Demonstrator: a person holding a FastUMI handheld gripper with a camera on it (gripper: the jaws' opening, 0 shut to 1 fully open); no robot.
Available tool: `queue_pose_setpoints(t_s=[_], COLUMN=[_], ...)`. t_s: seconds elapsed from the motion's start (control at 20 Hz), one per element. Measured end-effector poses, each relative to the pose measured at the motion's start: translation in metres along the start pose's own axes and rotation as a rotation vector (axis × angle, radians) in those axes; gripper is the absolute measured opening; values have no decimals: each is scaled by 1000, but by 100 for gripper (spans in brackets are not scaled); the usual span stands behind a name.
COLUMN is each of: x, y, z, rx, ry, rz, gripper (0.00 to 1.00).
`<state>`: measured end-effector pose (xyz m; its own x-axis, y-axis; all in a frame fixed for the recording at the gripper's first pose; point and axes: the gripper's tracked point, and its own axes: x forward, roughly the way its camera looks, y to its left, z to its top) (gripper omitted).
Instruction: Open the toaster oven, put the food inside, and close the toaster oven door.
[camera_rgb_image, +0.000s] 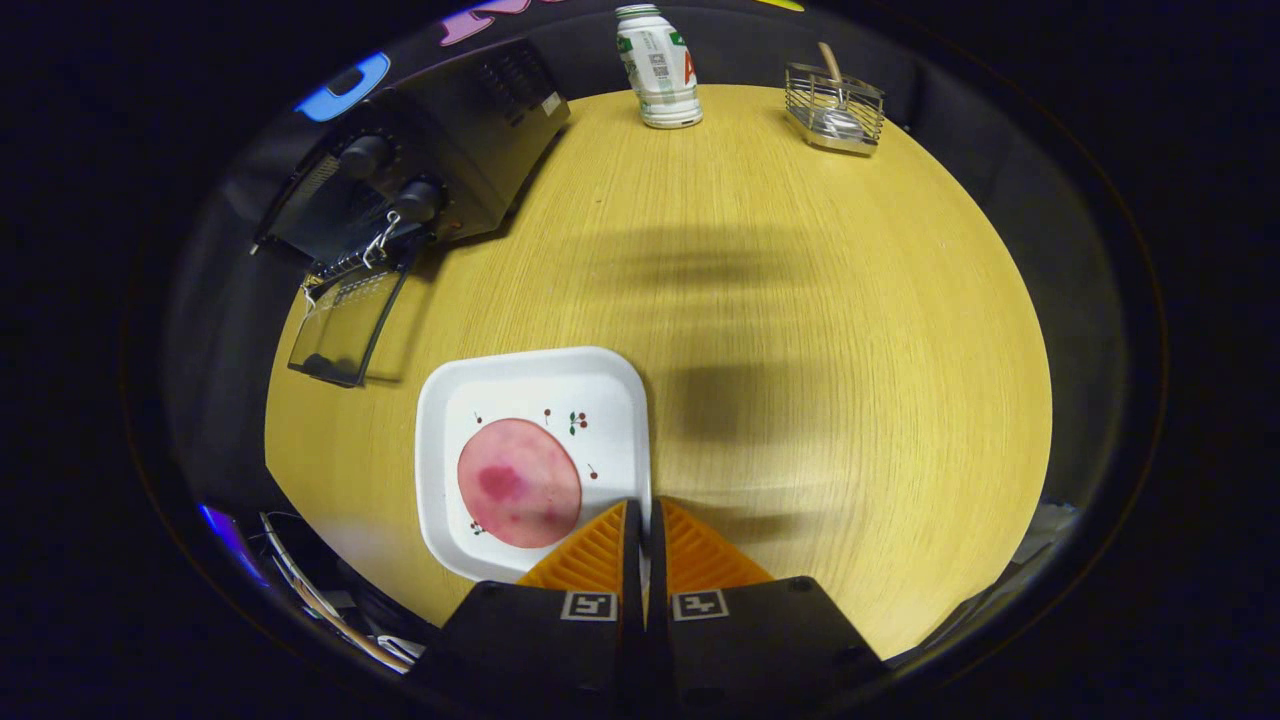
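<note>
At the table's (800, 330) near edge, the gripper (640, 520) has its fingers pressed together on the rim of the white plate (530, 385) carrying the pink food (518, 483). The toaster oven (420, 170) at the far-left corner stands with its door (345, 325) down; loading step, next calls for carrying the plate into the cavity.

The middle and right side of the desk (800, 330) lie bare, giving open passage from the near edge to the far edge. At the left edge the toaster oven (420, 170) stands with its door (345, 330) dropped open onto the desk, and the white plate (535, 385) sits at the near edge, just beside that door. Along the far edge stand a bottle (658, 68) and a wire basket (834, 108), well apart.
</note>
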<state>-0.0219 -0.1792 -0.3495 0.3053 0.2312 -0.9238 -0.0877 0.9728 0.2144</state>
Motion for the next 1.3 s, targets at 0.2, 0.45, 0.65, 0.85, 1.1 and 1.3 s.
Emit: queue_pose_setpoints(t_s=[0.2,0.45,0.65,0.85,1.1,1.3], x=[-1,-15,-30,-54,-91,-110], y=[8,29,49,60,74,116], z=[-4,-17,-24,-31,-36,-26], rx=[95,242,385,511,573,600], ry=[-2,-23,-51,-85,-136,-166], rz=[62,173,292,378,439,523], gripper=[5,5,5,5,5,5])
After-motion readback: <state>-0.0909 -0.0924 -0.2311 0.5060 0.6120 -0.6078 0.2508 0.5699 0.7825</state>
